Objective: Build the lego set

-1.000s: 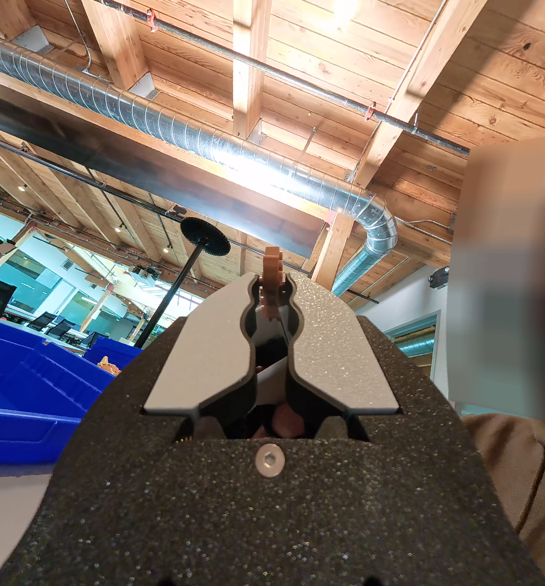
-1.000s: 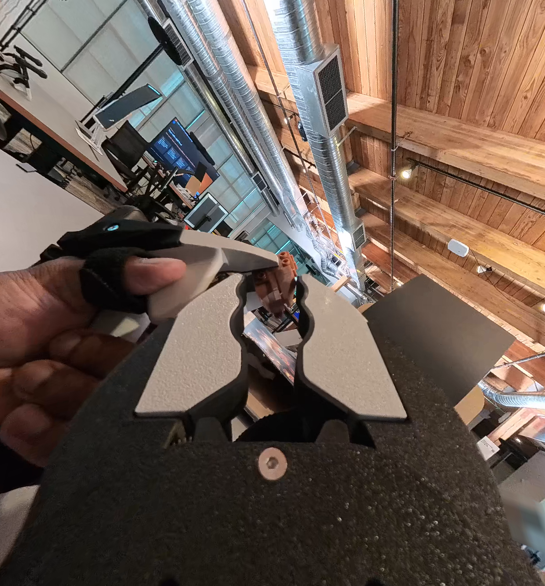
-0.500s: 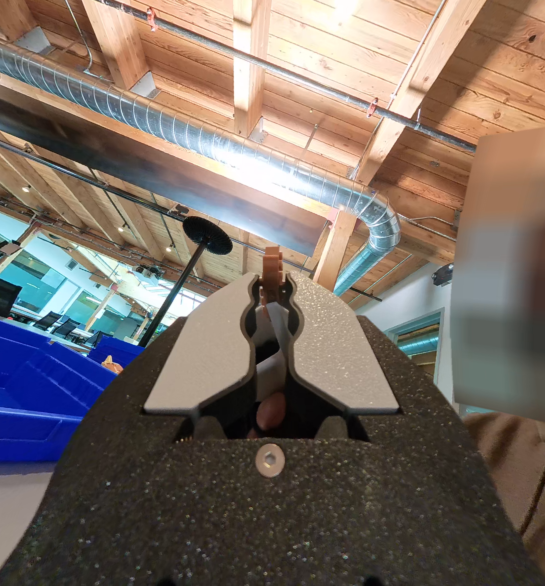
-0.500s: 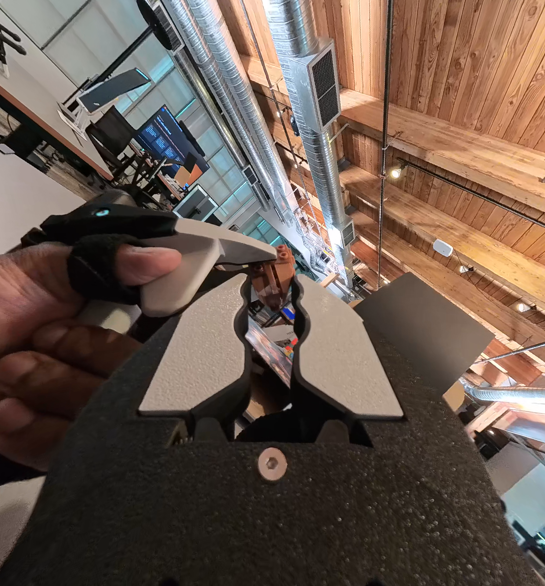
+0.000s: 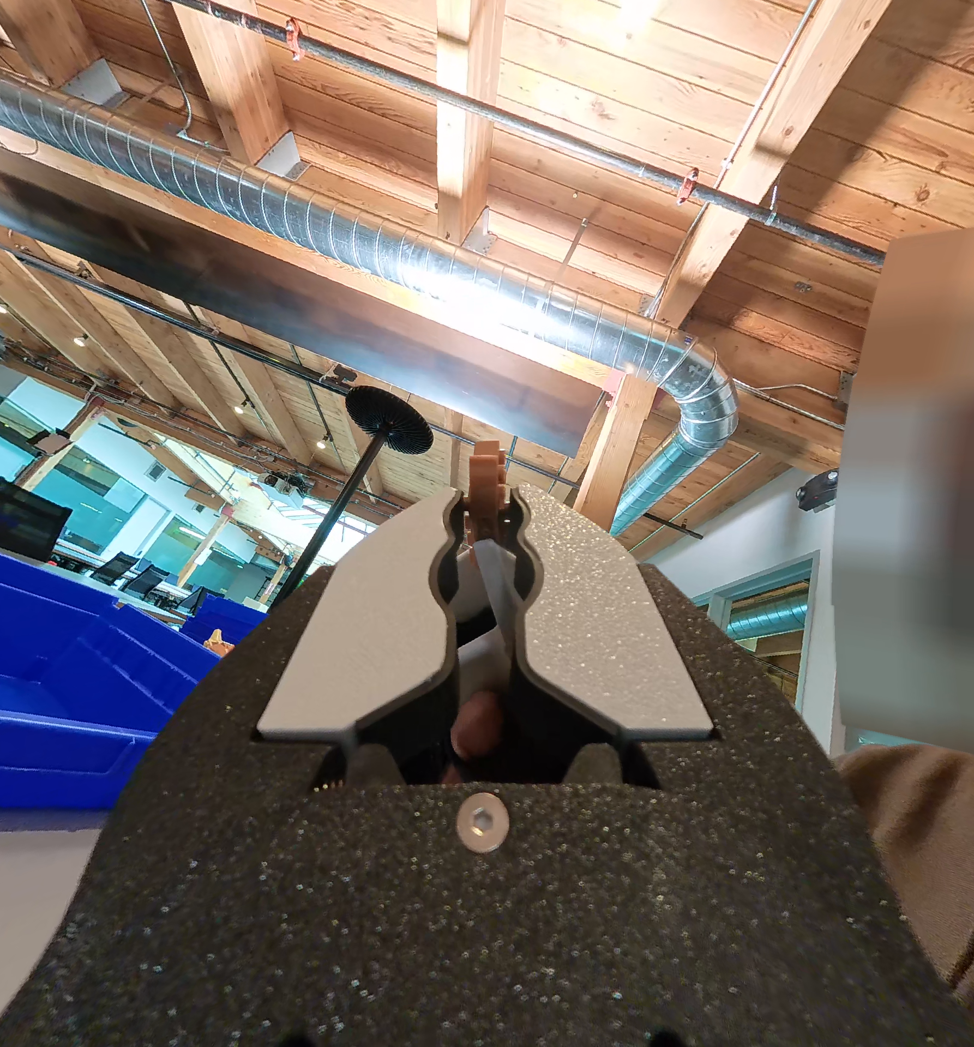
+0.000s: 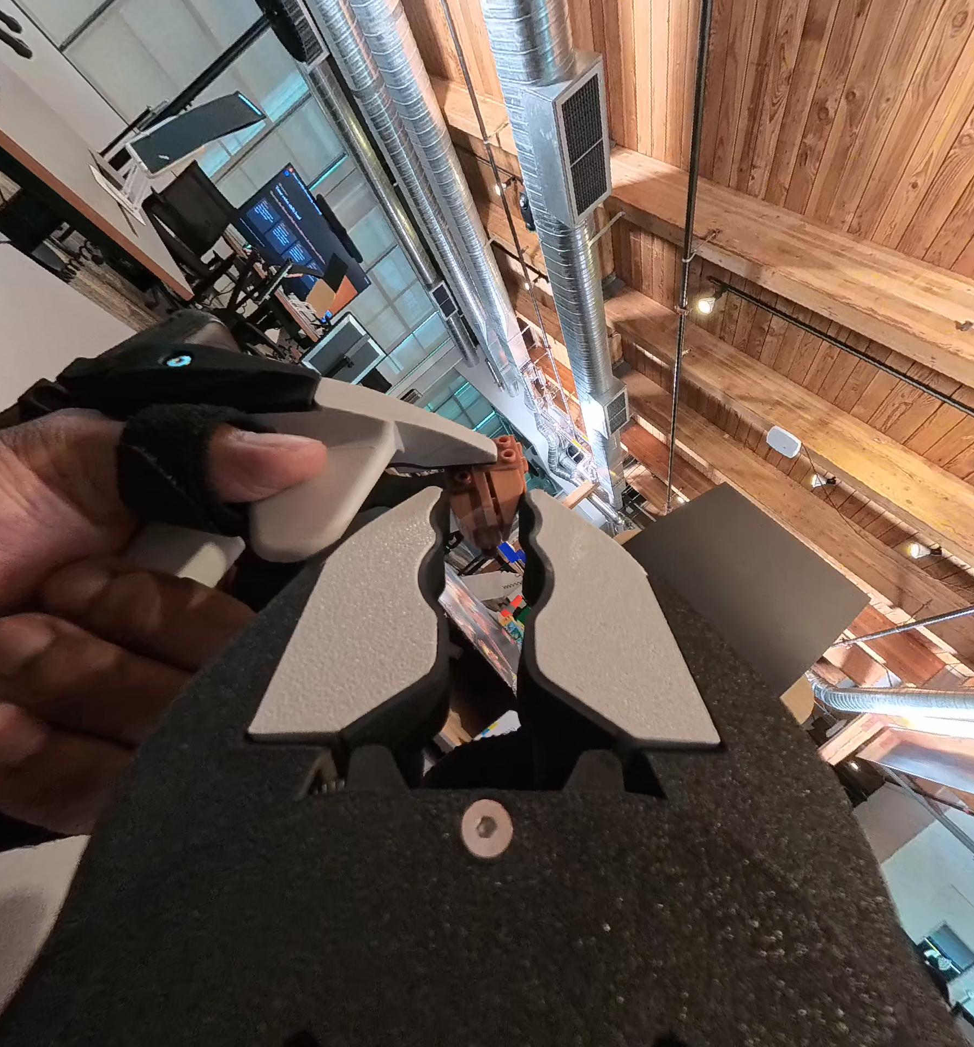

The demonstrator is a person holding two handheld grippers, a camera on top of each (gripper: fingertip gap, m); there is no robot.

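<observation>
Both grippers point up toward the ceiling and meet at one small brown brick assembly. In the left wrist view my left gripper [image 5: 487, 501] is shut on the assembly [image 5: 486, 473], which sticks out above the fingertips. A grey finger [image 5: 496, 589] of the right gripper shows behind it, between my jaws. In the right wrist view my right gripper [image 6: 485, 504] is shut on the lower part of the same brown assembly [image 6: 493, 496]. The left gripper's grey finger [image 6: 417, 439] comes in from the left and lies on the assembly's upper side. A hand [image 6: 48, 538] holds that gripper.
Blue bins [image 5: 48, 651] stand at the left on a white table [image 5: 14, 906]. A black pole with a ribbed disc [image 5: 388, 428] rises behind them. A person's brown sleeve [image 5: 926, 850] is at the right. A dark panel [image 6: 745, 578] is to the right of my right gripper. My two grippers' fingertips are within a few centimetres of each other.
My right jaws have closed in onto the brown assembly. The left gripper has kept its grip. Both views have shifted only slightly.
</observation>
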